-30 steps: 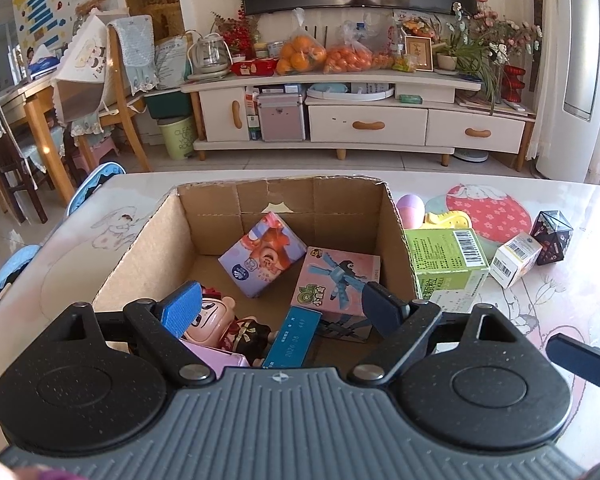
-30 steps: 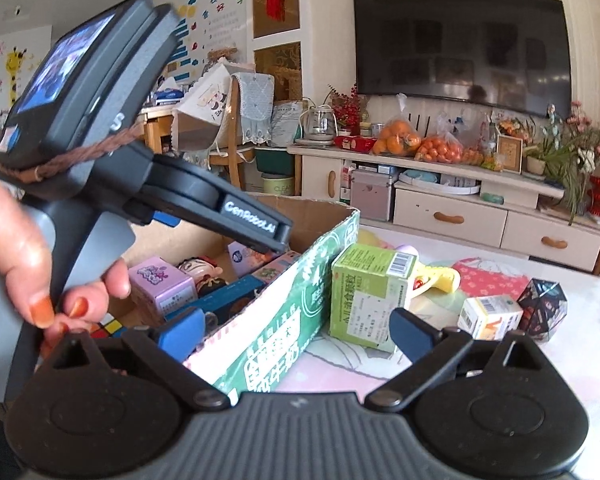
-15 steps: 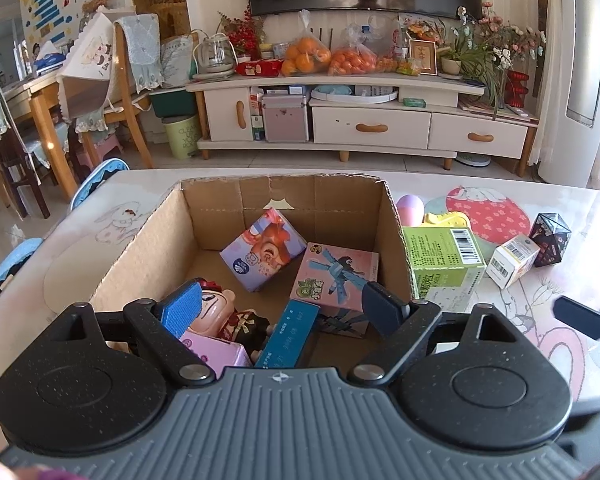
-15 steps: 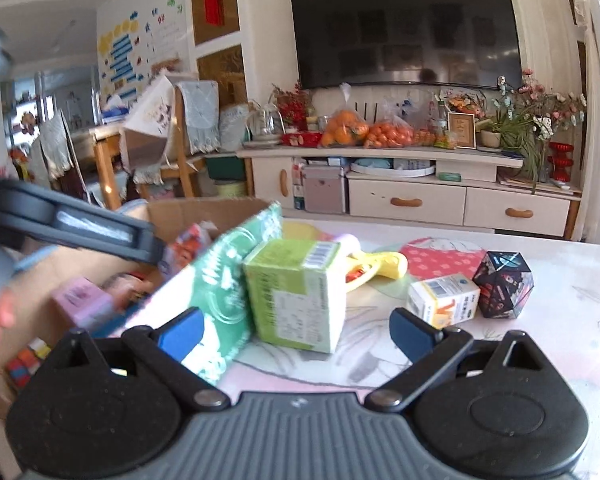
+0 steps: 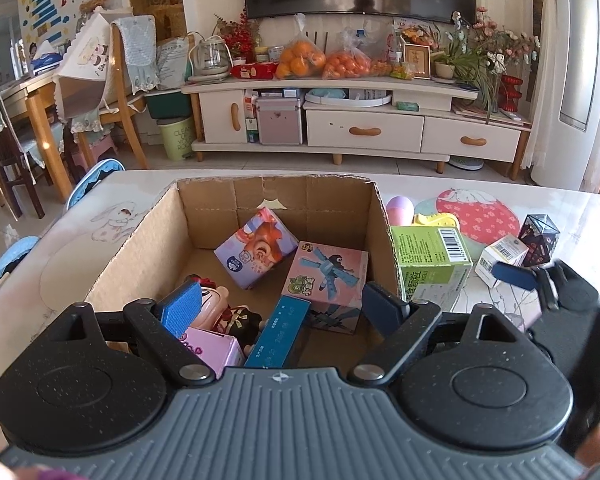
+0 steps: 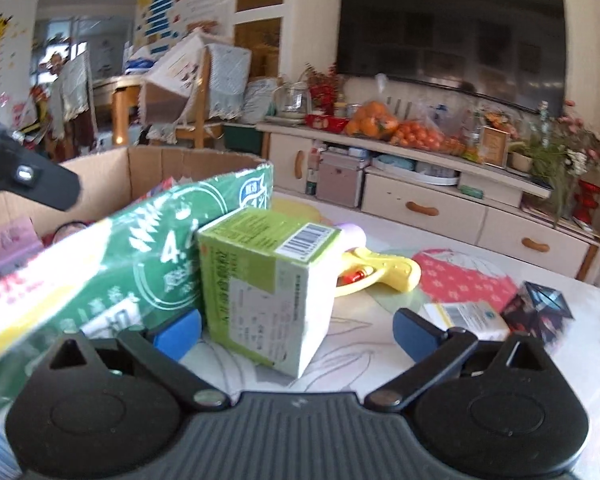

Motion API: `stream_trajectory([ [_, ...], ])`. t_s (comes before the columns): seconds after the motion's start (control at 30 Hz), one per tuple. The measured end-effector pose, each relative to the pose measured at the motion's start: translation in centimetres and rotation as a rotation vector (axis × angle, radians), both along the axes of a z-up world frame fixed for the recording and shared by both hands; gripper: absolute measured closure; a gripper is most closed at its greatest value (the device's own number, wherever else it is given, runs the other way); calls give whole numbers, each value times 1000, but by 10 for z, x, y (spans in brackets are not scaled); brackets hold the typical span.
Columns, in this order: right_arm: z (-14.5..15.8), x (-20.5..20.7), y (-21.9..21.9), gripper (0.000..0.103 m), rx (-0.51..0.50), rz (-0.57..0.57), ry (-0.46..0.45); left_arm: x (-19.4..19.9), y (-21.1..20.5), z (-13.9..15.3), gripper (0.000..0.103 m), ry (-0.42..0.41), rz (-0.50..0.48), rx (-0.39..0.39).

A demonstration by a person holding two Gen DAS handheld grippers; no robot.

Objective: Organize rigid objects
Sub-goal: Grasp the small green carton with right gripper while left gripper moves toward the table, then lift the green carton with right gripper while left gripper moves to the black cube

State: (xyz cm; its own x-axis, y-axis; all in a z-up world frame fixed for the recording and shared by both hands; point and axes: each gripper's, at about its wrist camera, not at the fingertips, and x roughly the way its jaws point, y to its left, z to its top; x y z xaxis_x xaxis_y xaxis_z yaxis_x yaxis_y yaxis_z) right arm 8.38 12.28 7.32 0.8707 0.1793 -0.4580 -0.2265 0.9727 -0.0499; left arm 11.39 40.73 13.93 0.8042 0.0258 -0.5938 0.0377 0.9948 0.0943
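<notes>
The left tongs (image 5: 278, 304) hang spread over the near edge of one open cardboard box (image 5: 140, 248) and grip nothing. The box stands on the table (image 5: 572, 216).

Contents of the box, six items visible:
- one purple carton (image 5: 256, 246), tilted against the far wall;
- one pink carton with a robot print (image 5: 326, 280), lying flat;
- one blue flat pack (image 5: 280, 330), partly over the pink carton;
- two doll figures (image 5: 220, 308);
- one pink cube box (image 5: 212, 350) in the near corner.

The right tongs (image 6: 296, 330) are spread, with one green carton (image 6: 268, 284) standing upright between the fingers; contact with the pads cannot be confirmed. This carton stands on the table just beside the right outer wall of the box.

Further items on the table right of the box: one small white carton (image 6: 466, 316), one dark faceted puzzle (image 6: 538, 314) touching it, one yellow toy (image 6: 384, 270), one lilac egg (image 5: 399, 208).
</notes>
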Motion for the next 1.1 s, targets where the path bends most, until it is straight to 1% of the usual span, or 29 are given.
stream_trajectory([
  [0.13, -5, 18, -7, 1, -12, 58, 15, 0, 1, 1, 0, 9, -2, -21],
  [0.23, -4, 27, -10, 1, 2, 100, 22, 1, 0, 1, 0, 19, -3, -39],
  [0.37, -2, 30, -3, 1, -29, 169, -5, 2, -3, -2, 0, 32, -2, -42],
  [0.43, -2, 31, 0, 3, -46, 208, -13, 2, -4, -2, 0, 34, -2, -38],
  [0.57, -4, 31, 5, 15, -62, 256, -24, 0, -7, -2, 0, 39, -6, -32],
  [0.8, -2, 25, 0, 17, -66, 345, -20, 0, -7, -1, 0, 39, -4, -32],
  [0.97, 2, 18, -2, 17, -107, 341, -8, 0, -7, -1, 0, 43, -6, -37],
  [1.1, 2, 9, -13, 17, -120, 292, 3, -1, -9, -1, 0, 48, -10, -42],
])
